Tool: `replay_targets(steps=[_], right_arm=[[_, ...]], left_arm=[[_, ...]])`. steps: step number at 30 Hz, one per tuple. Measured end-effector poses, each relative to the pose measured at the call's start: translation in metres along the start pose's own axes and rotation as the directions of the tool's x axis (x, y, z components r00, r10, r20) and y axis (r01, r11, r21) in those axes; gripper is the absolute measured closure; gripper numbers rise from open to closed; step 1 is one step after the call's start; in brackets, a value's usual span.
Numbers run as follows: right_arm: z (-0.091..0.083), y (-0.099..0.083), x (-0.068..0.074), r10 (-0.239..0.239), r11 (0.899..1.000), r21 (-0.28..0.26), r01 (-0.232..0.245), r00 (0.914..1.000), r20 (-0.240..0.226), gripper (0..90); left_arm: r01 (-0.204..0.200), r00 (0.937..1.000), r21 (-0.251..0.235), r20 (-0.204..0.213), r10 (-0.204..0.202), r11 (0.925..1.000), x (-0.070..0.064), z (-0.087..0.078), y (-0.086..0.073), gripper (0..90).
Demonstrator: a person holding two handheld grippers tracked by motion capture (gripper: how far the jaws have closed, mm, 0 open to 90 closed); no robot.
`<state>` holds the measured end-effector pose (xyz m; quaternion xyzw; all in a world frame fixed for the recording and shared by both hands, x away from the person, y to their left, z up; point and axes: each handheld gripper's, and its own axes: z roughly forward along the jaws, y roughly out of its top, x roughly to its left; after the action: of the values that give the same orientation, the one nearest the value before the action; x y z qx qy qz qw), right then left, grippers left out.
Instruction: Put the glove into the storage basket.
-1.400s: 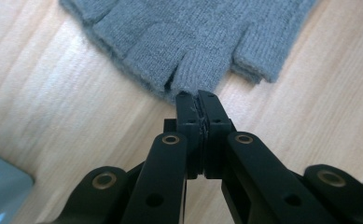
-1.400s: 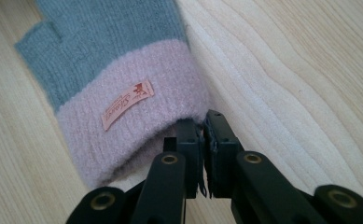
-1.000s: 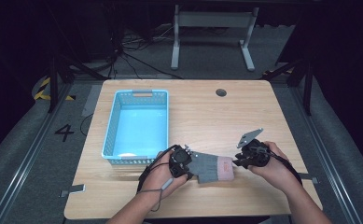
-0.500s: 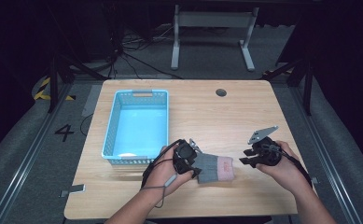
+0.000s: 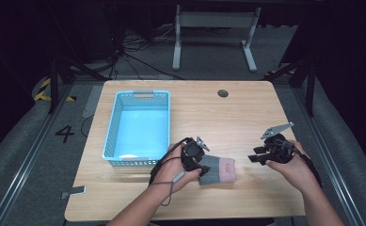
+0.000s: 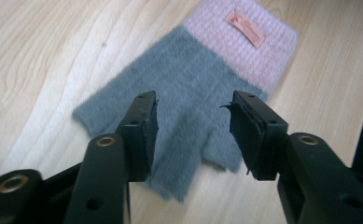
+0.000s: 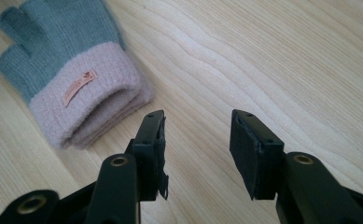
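Looking down from the high view, we saw the glove (image 5: 217,170) lying flat on the wooden worktop (image 5: 246,113), near its front edge and just right of the blue basket (image 5: 116,122). Its long axis ran left to right, grey finger end toward our left tongs (image 5: 201,165) and pink cuff toward our right tongs (image 5: 257,155). The left tongs sat right at the grey end, touching or nearly so; we could not tell which from above. The right tongs were well apart from the cuff, so the left hand was clearly the nearer.

From the left gripper view, the left tongs (image 6: 193,130) stood apart, empty, with the glove (image 6: 193,88) directly ahead and beneath them. The short open finger stubs pointed back at us and the cuff lay farthest away. The grey knit looked fuzzy and soft, the pink cuff ribbed, with a small tan label (image 6: 245,28) sewn on it. We judged that a short drop and a squeeze would pinch the finger end.

From the right gripper view, the right tongs (image 7: 197,151) were also apart and empty, over bare wood grain. The glove (image 7: 72,70) lay up and to the left of them, its cuff opening facing us, thick and doubled, the label (image 7: 79,87) on top.
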<state>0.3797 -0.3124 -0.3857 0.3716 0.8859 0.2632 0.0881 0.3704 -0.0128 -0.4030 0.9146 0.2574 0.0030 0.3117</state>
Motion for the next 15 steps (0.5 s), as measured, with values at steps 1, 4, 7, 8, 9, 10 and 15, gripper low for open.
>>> replay_targets(steps=[1,4,7,8,9,10,15], right_arm=[[0.0,0.0,-0.001,0.001,1.0,-0.002,-0.001,1.0,-0.001,56.4],[-0.001,0.001,-0.001,0.006,1.0,-0.009,-0.007,1.0,-0.004,56.4],[-0.001,0.001,-0.001,0.009,1.0,-0.009,-0.009,0.9999,-0.014,56.5],[0.0,0.001,-0.001,0.007,1.0,-0.01,-0.007,0.9999,-0.015,56.5],[-0.001,0.001,-0.001,0.007,1.0,-0.007,-0.007,0.9998,-0.018,56.5],[-0.001,0.001,-0.001,0.007,1.0,-0.007,-0.007,0.9998,-0.018,56.5],[-0.002,0.0,-0.002,0.016,1.0,-0.012,-0.016,0.9997,-0.017,56.4]], left_arm=[[0.01,0.9999,-0.004,0.013,-0.01,0.9999,0.001,0.002,0.001,51.0],[-0.023,0.9997,-0.004,-0.001,0.023,0.9997,0.003,0.007,0.003,46.9],[-0.041,0.9977,0.001,-0.054,0.041,0.9991,0.005,0.011,0.004,37.7],[-0.038,0.9979,0.004,-0.052,0.038,0.9993,0.007,0.013,0.004,36.3],[-0.035,0.9981,0.007,-0.051,0.036,0.9994,0.007,0.014,0.004,34.6],[-0.037,0.998,0.01,-0.052,0.037,0.9993,0.008,0.015,0.003,34.6],[-0.061,0.9973,0.033,-0.038,0.063,0.9976,0.005,0.027,0.003,31.1]])
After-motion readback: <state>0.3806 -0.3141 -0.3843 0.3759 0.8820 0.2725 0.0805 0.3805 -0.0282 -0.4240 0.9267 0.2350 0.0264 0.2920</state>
